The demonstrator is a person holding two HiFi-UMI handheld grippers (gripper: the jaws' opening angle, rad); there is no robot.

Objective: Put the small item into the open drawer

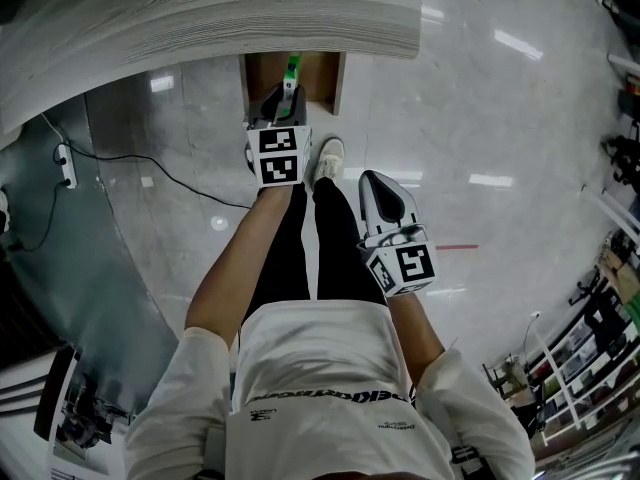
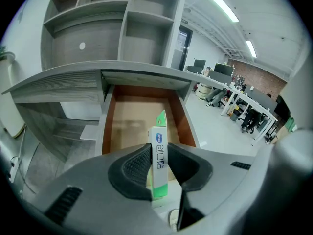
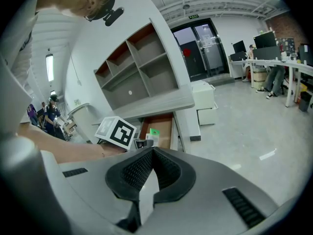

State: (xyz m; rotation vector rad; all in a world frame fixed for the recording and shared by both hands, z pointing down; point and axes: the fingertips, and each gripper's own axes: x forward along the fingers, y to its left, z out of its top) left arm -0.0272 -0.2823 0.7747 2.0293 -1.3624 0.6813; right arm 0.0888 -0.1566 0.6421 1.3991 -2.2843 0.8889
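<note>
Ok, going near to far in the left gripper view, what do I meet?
left gripper → small green-and-white box clamped in its jaws → open drawer → grey counter → shelf unit

Down the narrow face of the white-and-green box (image 2: 159,155): dark characters, apparently "创口贴", below a blue oval logo (image 2: 159,137) too small to read. Across the white shirt (image 1: 330,368): upside-down print, not legible. Above the doorway: a green sign (image 3: 194,16), unreadable.
</note>
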